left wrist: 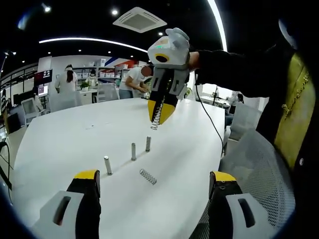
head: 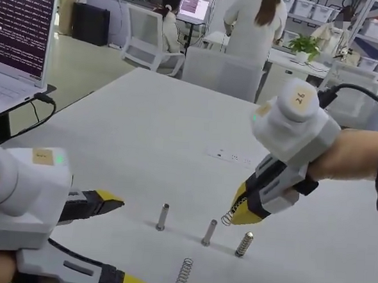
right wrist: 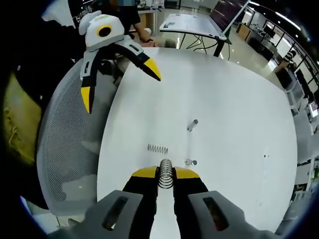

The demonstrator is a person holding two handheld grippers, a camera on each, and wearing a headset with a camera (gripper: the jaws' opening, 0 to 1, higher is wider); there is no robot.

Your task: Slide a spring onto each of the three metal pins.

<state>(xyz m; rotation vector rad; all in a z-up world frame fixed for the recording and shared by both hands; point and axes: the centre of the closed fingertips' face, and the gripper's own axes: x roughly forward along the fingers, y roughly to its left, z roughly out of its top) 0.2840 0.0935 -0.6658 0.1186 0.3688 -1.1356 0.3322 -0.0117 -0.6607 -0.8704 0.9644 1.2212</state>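
Pins, three short upright grey metal cylinders, stand in a row on the white table (head: 145, 126), near its edge closest to the person: end pin (head: 162, 217), middle pin (head: 209, 232), far-end pin (head: 249, 235). The far-end pin carries a coiled metal wire spring, the fitted spring (head: 243, 246), seated down over its shaft; the end pin and middle pin are bare. A second coil, the loose spring (head: 183, 274), lies flat on the table between the row and that near edge, touching no pin. The right tool (head: 237, 216), grey with yellow tips, has its jaws clamped on a third coil, the held spring (head: 228, 216), which hangs tilted below the tips; the left gripper view shows it raised clear above the pins. The left tool (head: 124, 243) hangs over the near edge beside the end pin, jaws wide apart, with nothing between them.
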